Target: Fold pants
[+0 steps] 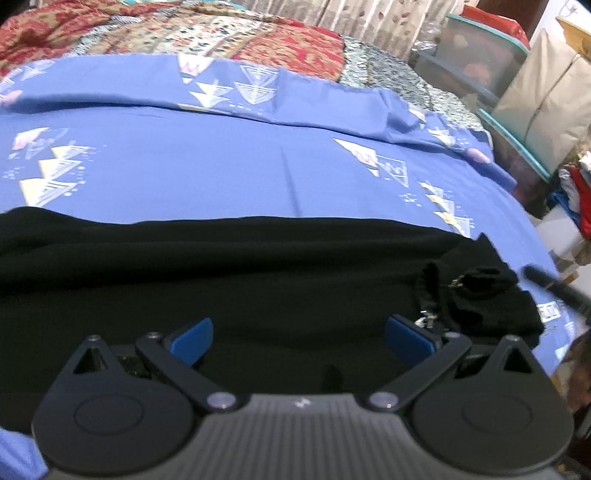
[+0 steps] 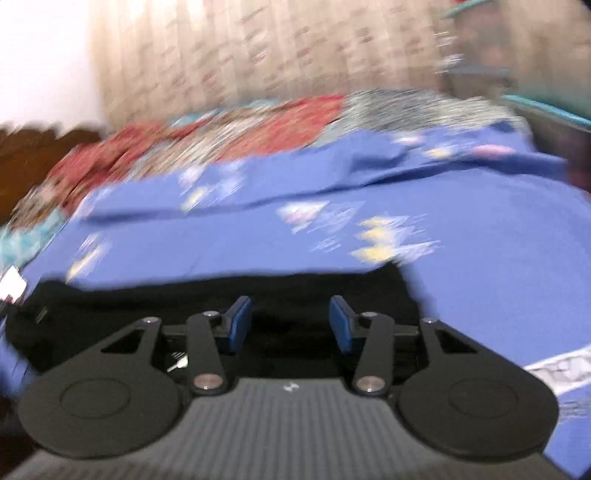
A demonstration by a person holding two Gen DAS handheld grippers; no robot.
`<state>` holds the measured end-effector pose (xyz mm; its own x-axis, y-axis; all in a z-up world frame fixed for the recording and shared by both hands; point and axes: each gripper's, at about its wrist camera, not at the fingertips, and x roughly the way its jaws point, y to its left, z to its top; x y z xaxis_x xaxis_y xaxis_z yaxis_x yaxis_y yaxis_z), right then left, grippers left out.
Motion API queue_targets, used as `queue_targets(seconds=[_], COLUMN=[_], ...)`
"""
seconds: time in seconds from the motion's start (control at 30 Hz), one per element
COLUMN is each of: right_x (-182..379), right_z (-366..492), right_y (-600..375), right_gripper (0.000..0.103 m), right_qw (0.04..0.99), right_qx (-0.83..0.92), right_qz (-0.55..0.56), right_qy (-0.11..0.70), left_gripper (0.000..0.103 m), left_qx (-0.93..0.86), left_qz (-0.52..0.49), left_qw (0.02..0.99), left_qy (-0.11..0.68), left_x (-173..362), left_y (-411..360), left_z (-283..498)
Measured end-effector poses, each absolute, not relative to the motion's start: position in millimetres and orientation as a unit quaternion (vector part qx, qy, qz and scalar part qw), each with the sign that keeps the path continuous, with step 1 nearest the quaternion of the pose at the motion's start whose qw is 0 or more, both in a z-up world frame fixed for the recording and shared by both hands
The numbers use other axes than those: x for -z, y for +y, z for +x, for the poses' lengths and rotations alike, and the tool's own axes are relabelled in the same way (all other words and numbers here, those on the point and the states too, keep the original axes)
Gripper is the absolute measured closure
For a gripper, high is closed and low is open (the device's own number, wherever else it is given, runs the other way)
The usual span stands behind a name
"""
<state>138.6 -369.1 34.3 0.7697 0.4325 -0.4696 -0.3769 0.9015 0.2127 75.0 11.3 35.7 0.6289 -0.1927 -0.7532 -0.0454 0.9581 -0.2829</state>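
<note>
Black pants (image 1: 240, 266) lie flat across a blue bedsheet (image 1: 258, 158) printed with pale triangles. Their bunched end (image 1: 480, 295), with a small metal-tipped cord, lies to the right. My left gripper (image 1: 299, 328) hovers over the pants with its blue pads spread wide and nothing between them. In the blurred right wrist view, my right gripper (image 2: 290, 310) sits low over the black pants (image 2: 184, 295), near their far edge. Its pads stand apart and I see no cloth pinched between them. The bedsheet (image 2: 258, 240) stretches beyond.
A red and cream patterned quilt (image 1: 184, 33) covers the far part of the bed. Clear storage boxes with teal rims (image 1: 480, 62) and a beige bag (image 1: 546, 96) stand along the right side. A curtain (image 2: 258, 48) hangs behind the bed.
</note>
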Motion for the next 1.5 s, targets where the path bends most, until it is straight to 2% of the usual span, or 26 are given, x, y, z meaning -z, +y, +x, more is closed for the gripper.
queue_targets(seconds=[0.17,0.33,0.43,0.53,0.6,0.63,0.67,0.7,0.73,0.77,0.8,0.9,1.07,1.1,1.17,1.23,1.3,1.33,1.5], right_x=[-29.4,-16.7,-12.4,6.8,14.6,16.9,16.1,14.5,12.6,11.6,10.0,4.1,-1.1,1.8,7.9,11.6,11.3,8.9,-24.7], right_z=[133.4,132.0,148.9,169.9,172.0,166.7,159.9,153.2,146.2,141.2,139.2,137.8,158.5,167.8,179.0,175.1,180.6,184.6,194.0], right_y=[-433.1,-443.5,-432.1,-425.4,-418.1,-416.3,-412.0,-409.4,-409.2,-411.0,-412.3,-412.8,-421.6,-420.7,-411.4,-407.3,-404.6,-406.2,-406.9], right_gripper=[0.055,0.057,0.066,0.068,0.086,0.088,0.089,0.089,0.089,0.089,0.089,0.089,0.088,0.086,0.076,0.073,0.08,0.096,0.1], right_qw=[0.95,0.948,0.943,0.918,0.906,0.9,0.899,0.9,0.899,0.895,0.892,0.911,0.928,0.926,0.916,0.917,0.917,0.917,0.934], right_qx=[-0.098,-0.092,-0.127,-0.169,-0.189,-0.207,-0.219,-0.228,-0.241,-0.257,-0.267,-0.243,-0.211,-0.221,-0.249,-0.264,-0.269,-0.272,-0.273], right_qz=[0.124,0.122,0.093,0.091,0.104,0.119,0.122,0.122,0.134,0.153,0.166,0.131,0.094,0.081,0.042,0.01,0.003,0.014,0.021], right_qy=[0.268,0.279,0.292,0.348,0.365,0.365,0.358,0.35,0.34,0.331,0.323,0.307,0.291,0.296,0.312,0.3,0.293,0.293,0.229], left_gripper=[0.0,0.0,0.001,0.003,0.003,0.01,0.029,0.04,0.058,0.07,0.076,0.078,0.08,0.08,0.08,0.081,0.081,0.081,0.081], left_qx=[0.081,0.151,0.181,0.186,0.182,0.177,0.173,0.168,0.165,0.16,0.157,0.151,0.151,0.152,0.156,0.164,0.175,0.177,0.165], left_qz=[-0.1,0.03,0.081,0.134,0.178,0.2,0.221,0.235,0.237,0.228,0.214,0.166,0.167,0.164,0.15,0.129,0.109,0.101,0.083], left_qw=[0.899,0.913,0.907,0.901,0.898,0.895,0.889,0.882,0.877,0.875,0.876,0.881,0.885,0.887,0.893,0.899,0.903,0.905,0.916], left_qy=[0.419,0.379,0.371,0.368,0.359,0.357,0.362,0.372,0.384,0.396,0.404,0.417,0.407,0.404,0.395,0.384,0.376,0.372,0.357], left_x=[-50.2,-73.5,-69.7,-57.4,-47.2,-42.1,-35.4,-28.7,-23.8,-20.6,-20.1,-25.9,-34.5,-38.1,-49.8,-64.1,-76.1,-81.0,-95.3], left_y=[-18.7,-112.1,-168.5,-214.3,-233.2,-241.9,-249.6,-255.0,-256.0,-255.9,-253.3,-241.8,-242.7,-243.8,-243.3,-239.4,-235.3,-233.5,-220.6], left_z=[99.3,123.7,133.7,142.3,146.6,150.1,155.0,160.8,166.1,173.5,178.5,185.6,178.2,176.3,173.5,173.6,172.4,171.0,171.0])
